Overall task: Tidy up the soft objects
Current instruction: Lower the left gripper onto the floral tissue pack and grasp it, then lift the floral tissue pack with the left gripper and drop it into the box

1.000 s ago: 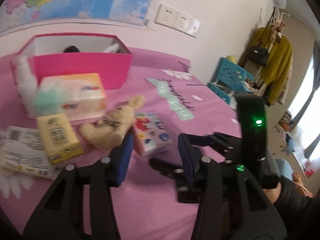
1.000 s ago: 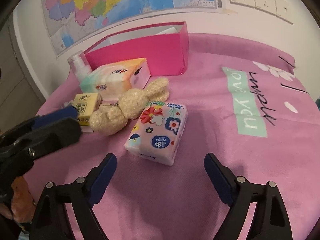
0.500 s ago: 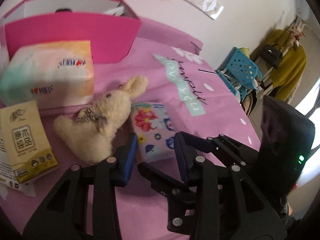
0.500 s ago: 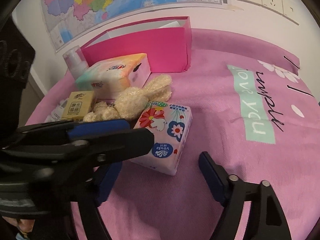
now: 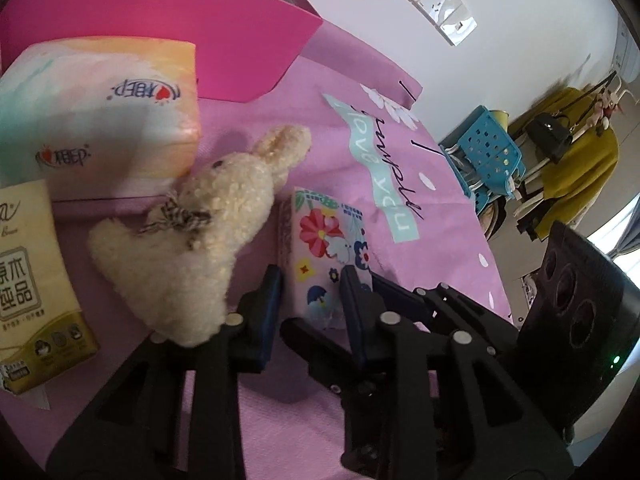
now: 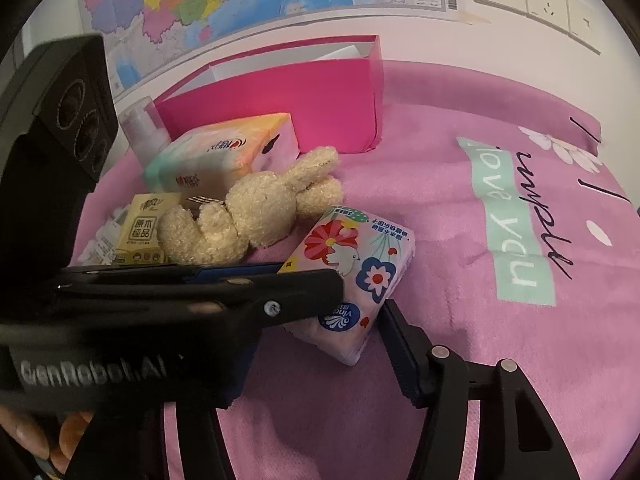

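A floral tissue pack (image 5: 328,256) lies on the pink cloth, also in the right wrist view (image 6: 356,268). My left gripper (image 5: 312,292) is open with its jaws on either side of the pack's near end; whether they touch it I cannot tell. A cream plush rabbit (image 5: 200,236) lies just left of the pack, also in the right wrist view (image 6: 248,212). My right gripper (image 6: 320,360) is open behind the pack; the left gripper hides its left finger. A large tissue pack (image 5: 100,116) and a yellow tissue pack (image 5: 32,280) lie further left.
An open pink box (image 5: 160,32) stands at the back by the wall, also in the right wrist view (image 6: 280,104). A white spray bottle (image 6: 144,128) stands beside it. A blue basket (image 5: 488,152) and hanging clothes are off the right edge.
My left gripper has moved forward and narrowed, so its jaws now straddle the floral pack. My right gripper has come closer to the pack from behind.
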{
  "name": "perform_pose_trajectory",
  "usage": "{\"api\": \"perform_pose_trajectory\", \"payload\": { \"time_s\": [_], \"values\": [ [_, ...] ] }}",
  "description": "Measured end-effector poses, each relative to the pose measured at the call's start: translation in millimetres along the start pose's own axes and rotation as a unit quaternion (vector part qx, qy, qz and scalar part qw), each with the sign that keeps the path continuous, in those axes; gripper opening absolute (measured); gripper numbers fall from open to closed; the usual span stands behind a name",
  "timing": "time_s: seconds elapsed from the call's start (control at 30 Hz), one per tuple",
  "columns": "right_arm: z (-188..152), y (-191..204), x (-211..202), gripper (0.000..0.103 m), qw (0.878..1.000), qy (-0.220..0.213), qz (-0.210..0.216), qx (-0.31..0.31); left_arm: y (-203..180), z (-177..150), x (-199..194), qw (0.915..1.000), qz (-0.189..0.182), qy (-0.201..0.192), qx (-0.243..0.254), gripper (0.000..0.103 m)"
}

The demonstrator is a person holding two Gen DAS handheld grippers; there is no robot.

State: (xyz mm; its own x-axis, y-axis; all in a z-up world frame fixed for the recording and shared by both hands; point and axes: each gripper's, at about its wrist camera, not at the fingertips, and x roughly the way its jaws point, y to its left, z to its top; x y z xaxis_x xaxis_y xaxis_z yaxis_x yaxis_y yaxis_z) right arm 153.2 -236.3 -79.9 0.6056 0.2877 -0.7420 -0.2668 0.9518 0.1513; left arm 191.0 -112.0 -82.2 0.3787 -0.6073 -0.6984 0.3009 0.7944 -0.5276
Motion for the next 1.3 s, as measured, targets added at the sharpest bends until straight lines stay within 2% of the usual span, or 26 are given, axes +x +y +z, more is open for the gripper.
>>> {"api": "perform_pose_trajectory", "payload": {
  "time_s": [0.23,0.47,0.7,0.83,0.93,1.0,1.07,1.17,1.2,1.27,1.3],
  "values": [
    [1,4,-12,0.055,1.0,-0.024,0.003,-0.007,-8,2,-20,0.9995,-0.002,-0.029,0.015,0.028],
    [27,19,-41,0.055,0.997,-0.068,0.002,-0.041,-23,29,-61,0.9952,0.004,-0.091,0.036,0.028],
    [102,46,-53,0.055,0.988,-0.12,0.022,-0.093,-15,97,-113,0.984,0.037,-0.168,0.045,0.029],
    [151,64,-41,0.055,0.983,-0.138,0.03,-0.12,4,137,-127,0.9806,0.051,-0.188,0.025,0.029],
    [192,73,-18,0.055,0.982,-0.131,0.049,-0.124,27,166,-128,0.9806,0.064,-0.185,0.002,0.031],
    [212,76,0,0.057,0.984,-0.122,0.055,-0.121,41,180,-121,0.9815,0.08,-0.173,-0.012,0.039],
    [229,76,21,0.061,0.988,-0.096,0.06,-0.11,56,186,-119,0.9792,0.098,-0.175,-0.03,0.081],
    [235,71,33,0.076,0.99,-0.087,0.048,-0.097,68,186,-122,0.9762,0.103,-0.187,-0.04,0.085],
    [237,70,35,0.077,0.991,-0.088,0.041,-0.094,71,185,-123,0.9762,0.107,-0.184,-0.044,0.086],
    [236,66,34,0.08,0.991,-0.092,0.039,-0.092,69,184,-125,0.9756,0.114,-0.184,-0.039,0.098],
    [234,63,32,0.082,0.991,-0.095,0.039,-0.09,67,183,-129,0.974,0.118,-0.19,-0.034,0.1]
  ]
}}
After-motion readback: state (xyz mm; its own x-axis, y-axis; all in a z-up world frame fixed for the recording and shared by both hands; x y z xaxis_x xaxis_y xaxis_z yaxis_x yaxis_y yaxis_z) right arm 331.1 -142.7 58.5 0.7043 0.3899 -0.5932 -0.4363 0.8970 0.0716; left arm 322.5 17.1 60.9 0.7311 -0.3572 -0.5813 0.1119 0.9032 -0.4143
